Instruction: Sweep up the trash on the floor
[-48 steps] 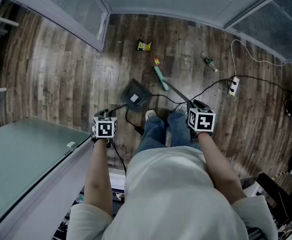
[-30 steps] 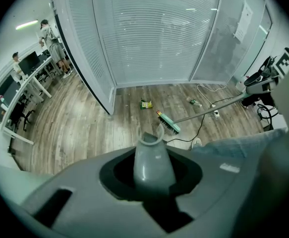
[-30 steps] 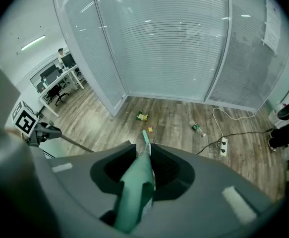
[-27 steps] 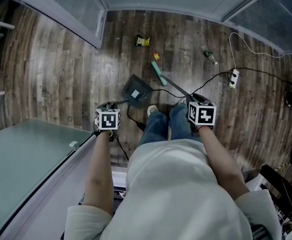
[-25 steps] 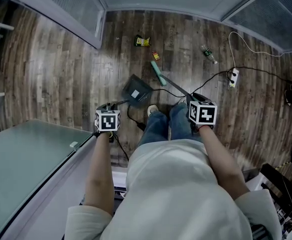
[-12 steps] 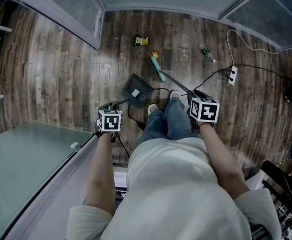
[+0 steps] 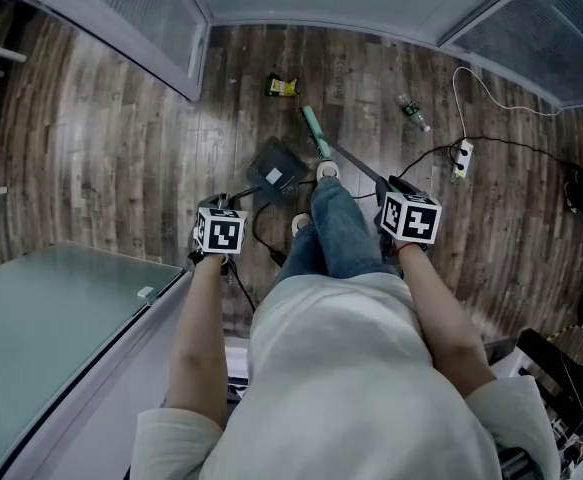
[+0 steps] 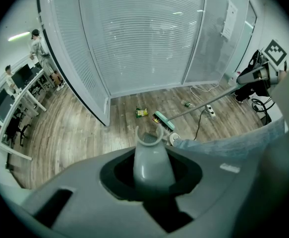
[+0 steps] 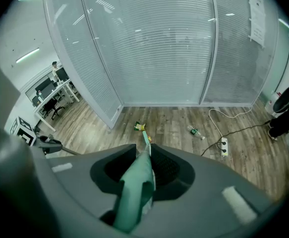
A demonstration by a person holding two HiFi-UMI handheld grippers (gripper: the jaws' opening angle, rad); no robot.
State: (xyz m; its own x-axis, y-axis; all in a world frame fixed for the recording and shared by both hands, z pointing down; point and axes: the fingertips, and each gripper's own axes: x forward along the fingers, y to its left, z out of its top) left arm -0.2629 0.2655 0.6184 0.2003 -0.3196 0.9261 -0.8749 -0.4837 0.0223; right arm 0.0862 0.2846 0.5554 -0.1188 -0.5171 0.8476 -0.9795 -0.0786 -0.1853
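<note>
Left gripper (image 8: 151, 180): jaws shut tight on the grey dustpan handle (image 8: 149, 155), which rises out of the jaw opening at the centre of the left gripper view.

Right gripper (image 9: 145, 180): jaws clamped on the green broom handle (image 9: 134, 197), lower centre of the right gripper view.

Head view, lower half: the person's torso in a pale top, both forearms reaching up-frame. Jeans legs (image 7: 336, 233) at centre. One foot is set forward, its pale shoe (image 7: 327, 171) just beside the near end of the broom head.

Dustpan (image 7: 274, 171): dark, low over the wood floor (image 7: 121, 148) at frame centre, just left of the shoe. There is one pale square patch on its inner face; cannot tell whether it is a label or a scrap.

Broom head (image 7: 316, 133): green, up and right of the dustpan, near it but apart. The thin shaft slants down-right to the right gripper.

Trash, farther up-frame, all on the floor and outside the dustpan:
- Yellow wrapper (image 7: 282, 86), upper centre, a little beyond and left of the broom head's far end, not touching it.
- Small plastic bottle (image 7: 411, 111), on its side, upper right, well apart from the broom.

White power strip (image 7: 462, 156): on the floor to the right of the bottle and below it.

Edges: glass partition (image 7: 151, 8) across the upper left and top; pale green surface (image 7: 41, 328) fills the lower left.
</note>
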